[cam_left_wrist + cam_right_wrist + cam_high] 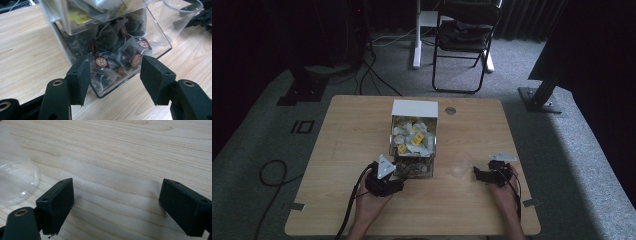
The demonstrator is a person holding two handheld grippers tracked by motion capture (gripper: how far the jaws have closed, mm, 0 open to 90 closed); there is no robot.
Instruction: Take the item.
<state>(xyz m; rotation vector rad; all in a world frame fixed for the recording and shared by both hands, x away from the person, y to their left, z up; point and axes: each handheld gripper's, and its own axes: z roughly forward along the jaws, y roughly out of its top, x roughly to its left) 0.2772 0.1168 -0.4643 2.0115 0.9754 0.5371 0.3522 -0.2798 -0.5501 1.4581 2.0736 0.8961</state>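
High view: a clear plastic dispenser box with a white lid [414, 137] stands mid-table on the pale wooden table [342, 150], packed with tea bags. The left gripper [399, 179] sits at the box's near end, low opening facing it. A clear plastic cup [460, 165] stands to the right of the box, with the right gripper [478, 173] just beside the cup on its right.

Left gripper view: black jaws stand apart, nothing between the pads, aimed at the box's near bottom corner. Behind the clear wall lie translucent pyramid tea bags with dark red square tags [101, 61]. The tags carry a round pale emblem; lettering too small to read. Yellow-labelled sachets higher up, print unreadable.

Judgement: bags are light, soft, crushable mesh; they will slip and tangle by their strings. Best pinched at the tag or a mesh corner through the low opening, gently.

Right gripper view: jaws wide apart over bare wood, holding nothing; cup rim [17, 182] at far left. The cup looks thin, light and easy to tip.
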